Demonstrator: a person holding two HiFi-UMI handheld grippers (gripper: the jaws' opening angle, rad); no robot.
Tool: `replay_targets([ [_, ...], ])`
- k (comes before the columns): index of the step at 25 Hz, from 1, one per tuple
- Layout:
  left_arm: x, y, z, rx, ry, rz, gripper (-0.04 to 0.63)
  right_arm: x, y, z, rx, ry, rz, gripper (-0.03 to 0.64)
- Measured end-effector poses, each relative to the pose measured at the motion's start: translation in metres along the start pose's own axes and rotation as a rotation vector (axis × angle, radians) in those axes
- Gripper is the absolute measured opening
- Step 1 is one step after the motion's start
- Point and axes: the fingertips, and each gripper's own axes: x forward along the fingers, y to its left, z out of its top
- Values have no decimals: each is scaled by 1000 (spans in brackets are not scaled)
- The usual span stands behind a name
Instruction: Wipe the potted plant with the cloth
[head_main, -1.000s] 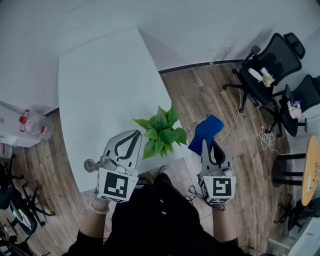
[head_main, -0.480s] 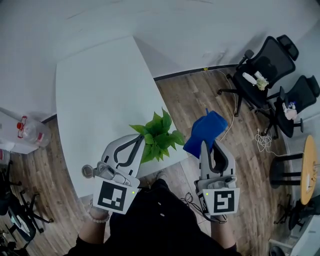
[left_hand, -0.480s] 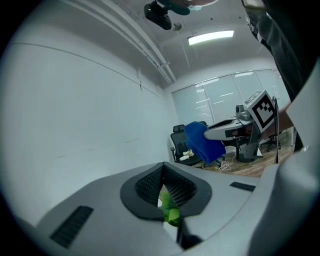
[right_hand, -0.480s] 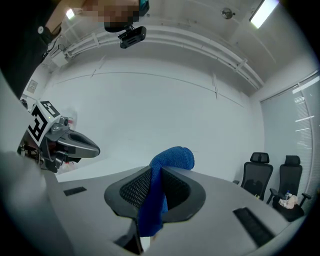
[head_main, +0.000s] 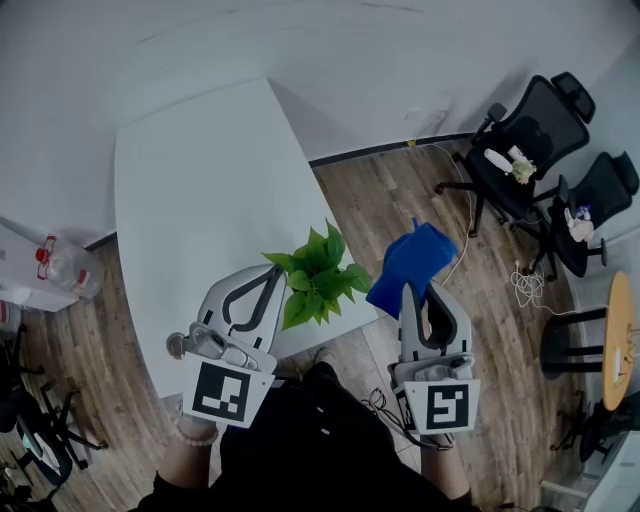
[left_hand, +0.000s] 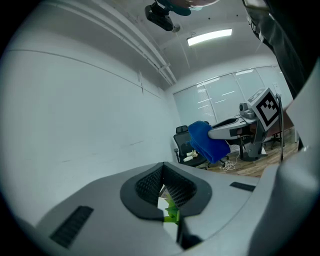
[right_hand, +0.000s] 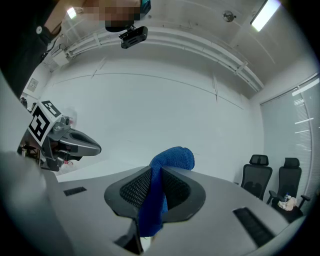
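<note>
Lifted toward the camera since a second ago, the left hand-held gripper (head_main: 272, 274) and the right hand-held gripper (head_main: 418, 289) now look larger and sit lower in the head view, while the potted plant (head_main: 318, 275) has stayed put.

At left of centre, the left hand-held gripper is clenched, pads together. A sliver of green shows through the slit beneath them, and its tips lie just beside the outer leaves. A clenched tool cannot steady a stem, so a leaf may bend or tear under the wipe.

At centre, the potted plant stands at the near edge of the white surface (head_main: 200, 190). A sideways push could tip it off.

At right, the right hand-held gripper is grasping the blue cloth (head_main: 414, 256) by a narrow fold. Dragging could pull it free.
</note>
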Motion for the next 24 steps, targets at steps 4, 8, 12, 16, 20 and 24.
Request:
replay_targets([
  [4,-2,-2,0,-3,-1,-3,14,-1,0,-3,10,6,-6,86],
  [8,-3,-4,-3,-9,3,-7,14,-3,4,-6,7,18,-2,86],
  [12,-3,-5,-4,-12,5,-11,14,-6,3,-8,5,26,-7,86],
  [16,-3,-6,-3,-16,4,-17,14,-8,3,-9,0,36,-10,86],
  [20,-1,-5,-6,-23,12,-16,14,-9,3,-10,-3,41,-13,86],
  [24,2,-1,-11,-13,13,-4,14,-9,1,-14,-4,46,-19,86],
])
